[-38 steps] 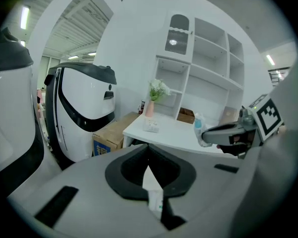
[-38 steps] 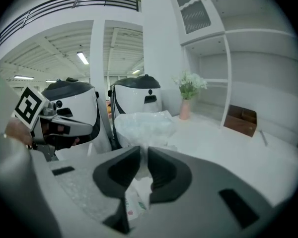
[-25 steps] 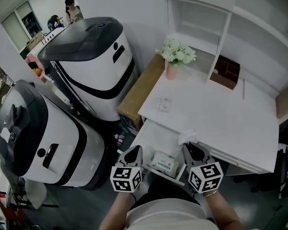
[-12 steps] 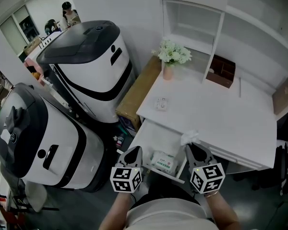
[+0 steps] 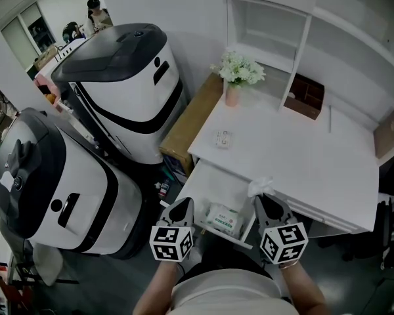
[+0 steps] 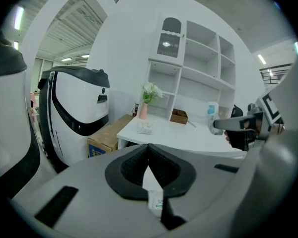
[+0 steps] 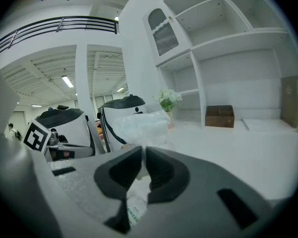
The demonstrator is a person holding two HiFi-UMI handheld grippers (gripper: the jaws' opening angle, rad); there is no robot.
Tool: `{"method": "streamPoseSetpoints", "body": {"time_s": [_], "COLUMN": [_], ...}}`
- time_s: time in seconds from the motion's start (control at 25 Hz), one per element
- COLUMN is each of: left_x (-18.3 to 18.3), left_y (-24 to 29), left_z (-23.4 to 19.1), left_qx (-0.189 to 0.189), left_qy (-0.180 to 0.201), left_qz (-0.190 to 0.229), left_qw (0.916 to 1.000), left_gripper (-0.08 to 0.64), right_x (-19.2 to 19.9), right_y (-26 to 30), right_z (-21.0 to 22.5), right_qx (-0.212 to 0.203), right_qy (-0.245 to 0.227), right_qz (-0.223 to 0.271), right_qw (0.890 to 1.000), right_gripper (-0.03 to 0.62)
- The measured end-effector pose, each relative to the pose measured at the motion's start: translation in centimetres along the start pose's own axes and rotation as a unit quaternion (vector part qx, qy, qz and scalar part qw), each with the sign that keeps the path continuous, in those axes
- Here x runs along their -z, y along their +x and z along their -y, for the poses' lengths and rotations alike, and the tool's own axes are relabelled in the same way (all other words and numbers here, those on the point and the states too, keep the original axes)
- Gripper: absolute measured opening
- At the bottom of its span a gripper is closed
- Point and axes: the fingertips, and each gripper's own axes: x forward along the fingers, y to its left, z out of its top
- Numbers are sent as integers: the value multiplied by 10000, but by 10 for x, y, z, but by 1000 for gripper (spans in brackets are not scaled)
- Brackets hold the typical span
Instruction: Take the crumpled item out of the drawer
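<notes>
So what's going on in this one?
A person with a gripper in each hand stands at a white desk whose drawer is pulled open. The right gripper has just been closing on the crumpled white item, now pinched between its jaws near the desk's front edge. The left gripper is shut and empty beside it. A small pack lies in the drawer.

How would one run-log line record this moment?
right gripper: jaws just closed on crumpled item, at drawer edge | left gripper: shut, empty | tissue pack: in drawer
</notes>
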Motion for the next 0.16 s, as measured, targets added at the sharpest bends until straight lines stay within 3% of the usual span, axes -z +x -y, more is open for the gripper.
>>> {"method": "streamPoseSetpoints", "body": {"time_s": [0.16], "left_x": [0], "left_y": [0], "left_z": [-3], "left_qx": [-11], "left_qy": [8], "left_qz": [-5], "left_qw": [10000], "left_gripper": [-9], "right_x": [0], "right_y": [2], "right_z": [-2], "right_qx": [4], "right_qy": [-64], "right_qz": [-8], "right_qw": [10000], "right_gripper": [34]}}
